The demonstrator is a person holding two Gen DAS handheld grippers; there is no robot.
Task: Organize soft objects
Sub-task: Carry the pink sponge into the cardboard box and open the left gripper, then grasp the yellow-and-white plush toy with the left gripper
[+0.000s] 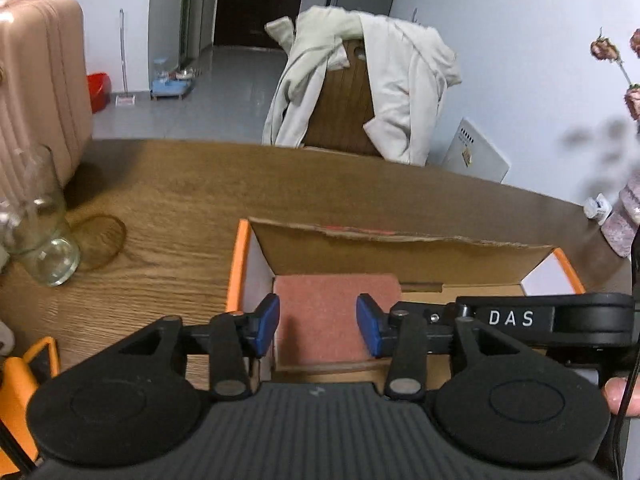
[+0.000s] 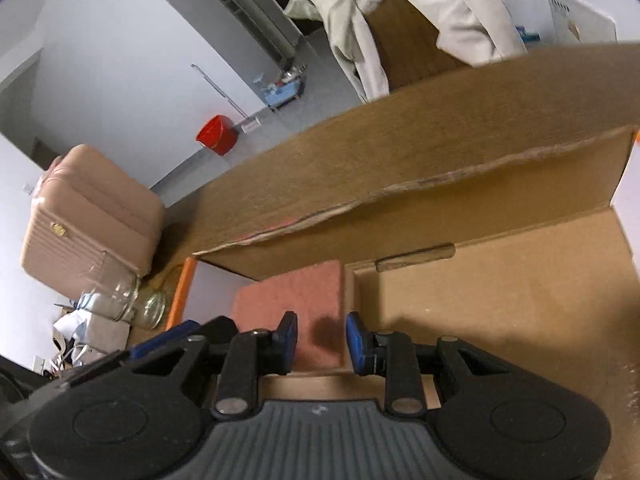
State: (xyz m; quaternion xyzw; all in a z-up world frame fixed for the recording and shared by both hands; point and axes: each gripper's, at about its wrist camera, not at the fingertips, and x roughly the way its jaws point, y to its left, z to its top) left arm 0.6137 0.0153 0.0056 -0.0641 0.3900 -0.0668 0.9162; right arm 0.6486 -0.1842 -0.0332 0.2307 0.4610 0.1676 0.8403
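The only writing I can read is "DAS", in pale capitals on the black body of my right gripper (image 1: 510,318), which reaches in from the right edge of the left wrist view. A white panel (image 1: 476,152) leaning on the far wall carries small marks too fine to read.

My left gripper (image 1: 318,326) hangs over the open cardboard box (image 1: 400,256), its blue pads (image 1: 266,322) standing apart with nothing pinched between them. Below and between them lies the pink sponge pad (image 1: 336,300), a flat rectangle with a coarse, fibrous surface, resting on the box floor at its left end, against the white inner wall. Whether the pads touch it I cannot tell.

My right gripper (image 2: 322,338) has its pads a narrower gap apart, also empty, over the right edge of the same pad (image 2: 296,296).

The box is plain brown corrugated board with a ragged, torn top edge on its far wall and orange trim on the outer flaps. It sits on a wood-grain table (image 1: 180,200). At the table's left stands a clear glass jar (image 1: 40,232), beside a ribbed pink suitcase (image 1: 40,80). Behind the table, a pale jacket (image 1: 400,80) drapes over a wooden chair.
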